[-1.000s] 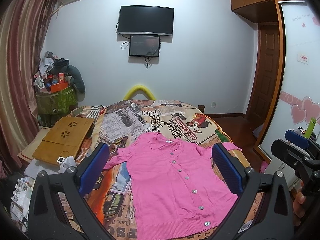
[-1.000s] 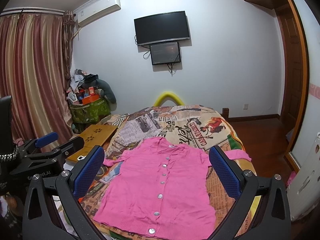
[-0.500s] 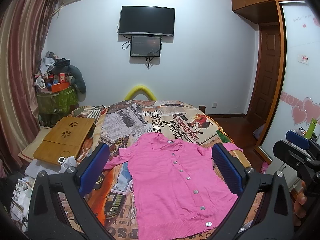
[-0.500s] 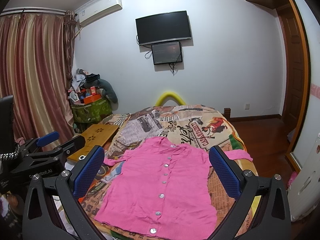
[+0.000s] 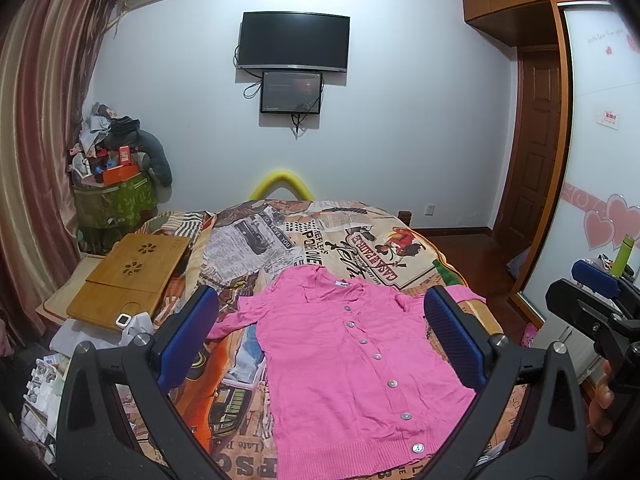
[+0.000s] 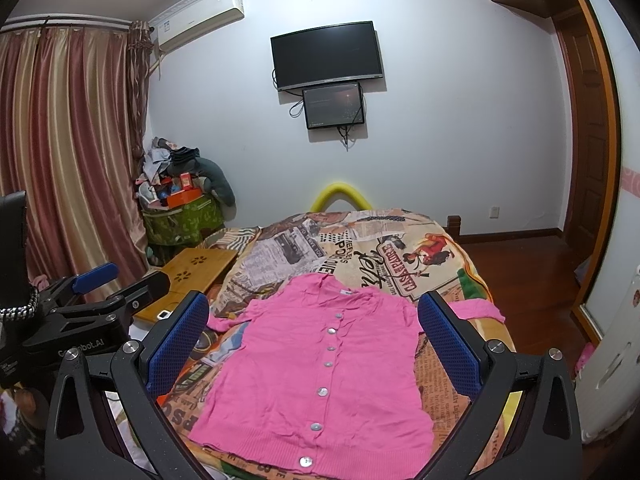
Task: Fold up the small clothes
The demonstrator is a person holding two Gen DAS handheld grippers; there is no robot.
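A pink short-sleeved cardigan [image 5: 344,360] [image 6: 316,364] lies flat and unfolded on the bed, buttons up, collar toward the far wall and both sleeves spread out. My left gripper [image 5: 320,336] hovers open above its near hem, holding nothing. My right gripper [image 6: 314,340] is open too, above the same hem and further right. Each gripper shows in the other's view: the right one [image 5: 596,300] at the right edge, the left one [image 6: 96,300] at the left edge.
The bed wears a newspaper-print cover [image 5: 304,236] [image 6: 360,248]. A wooden lap desk [image 5: 128,276] lies left of the bed, with a cluttered green bin [image 5: 116,196] behind. A wardrobe door [image 5: 596,160] stands to the right, curtains [image 6: 68,160] to the left.
Both views have crept slightly, as the room shifts a little in frame. The cardigan has not moved and both grippers stay open.
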